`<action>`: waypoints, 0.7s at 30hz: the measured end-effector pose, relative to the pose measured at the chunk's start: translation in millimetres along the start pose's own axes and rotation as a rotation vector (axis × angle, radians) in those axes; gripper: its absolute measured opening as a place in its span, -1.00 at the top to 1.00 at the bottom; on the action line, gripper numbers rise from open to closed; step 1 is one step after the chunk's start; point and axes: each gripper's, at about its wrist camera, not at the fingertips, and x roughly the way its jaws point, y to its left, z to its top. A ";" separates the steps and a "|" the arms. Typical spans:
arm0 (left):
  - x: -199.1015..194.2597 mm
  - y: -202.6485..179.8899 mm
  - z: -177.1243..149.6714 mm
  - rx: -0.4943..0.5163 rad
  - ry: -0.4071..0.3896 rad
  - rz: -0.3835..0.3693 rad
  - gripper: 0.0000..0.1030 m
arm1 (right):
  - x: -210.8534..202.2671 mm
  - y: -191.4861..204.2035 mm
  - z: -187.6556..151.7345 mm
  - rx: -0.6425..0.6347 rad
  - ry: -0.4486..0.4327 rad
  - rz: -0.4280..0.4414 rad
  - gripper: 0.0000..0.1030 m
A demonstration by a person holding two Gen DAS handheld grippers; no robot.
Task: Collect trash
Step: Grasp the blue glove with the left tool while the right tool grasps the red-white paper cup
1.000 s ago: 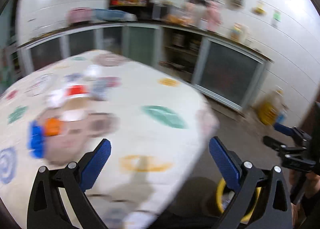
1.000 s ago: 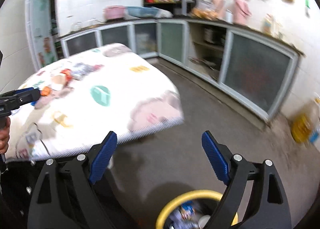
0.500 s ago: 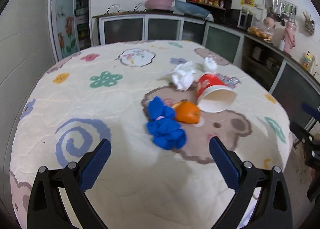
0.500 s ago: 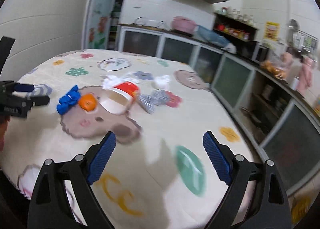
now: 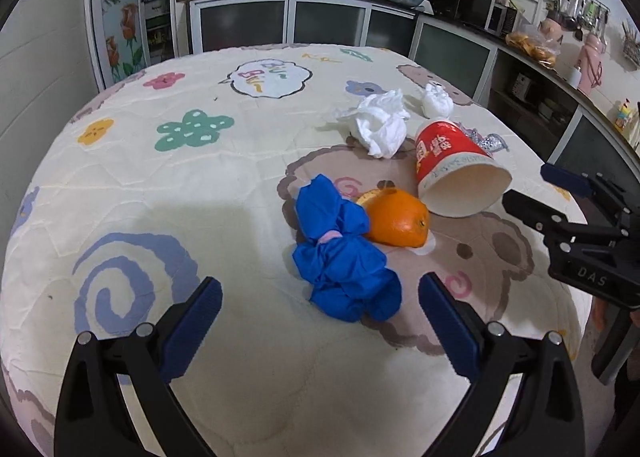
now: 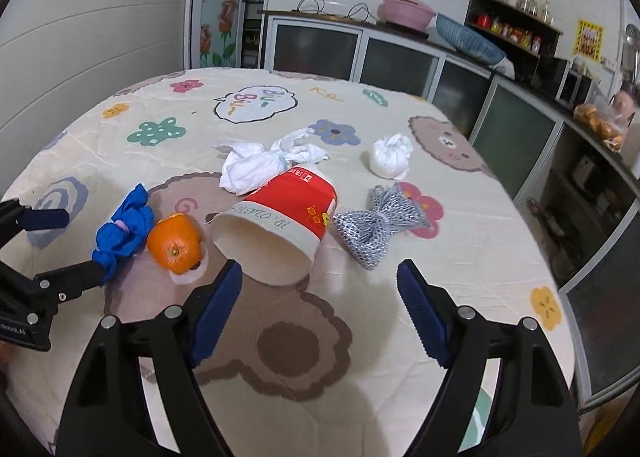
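Observation:
Trash lies on a round table with a cartoon-print cloth [image 5: 160,185]. A crumpled blue glove [image 5: 344,261] lies just ahead of my open left gripper [image 5: 320,313], touching an orange [image 5: 398,219]. A tipped red paper cup [image 6: 280,225] lies on its side, mouth toward my right gripper [image 6: 318,297]. That gripper's jaws are closing with nothing between them. Behind the cup sit a crumpled white tissue [image 6: 256,169], a white wad [image 6: 390,157] and a silver mesh scrap [image 6: 372,225]. The same cup [image 5: 456,173] shows in the left wrist view.
Kitchen cabinets [image 6: 400,57] and a counter line the back and right walls. A doorway with flower decals [image 5: 128,17] stands at the back left. The table's right edge [image 6: 560,297] drops to the floor. The right gripper's body [image 5: 580,241] crosses the left view's right side.
Both views swung from the floor and a yellow-rimmed bin to the table. Both grippers have moved in closer to the trash; the right jaws have narrowed slightly.

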 end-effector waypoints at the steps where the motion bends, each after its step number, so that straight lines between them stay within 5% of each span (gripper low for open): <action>1: 1.3 0.5 0.8 -0.002 0.005 -0.001 -0.84 | 2.2 -0.6 1.1 0.007 0.004 0.007 -0.48; 21: 36.3 3.3 18.4 -0.063 0.075 -0.041 -0.84 | 40.7 -0.9 14.7 0.072 0.085 0.077 -0.13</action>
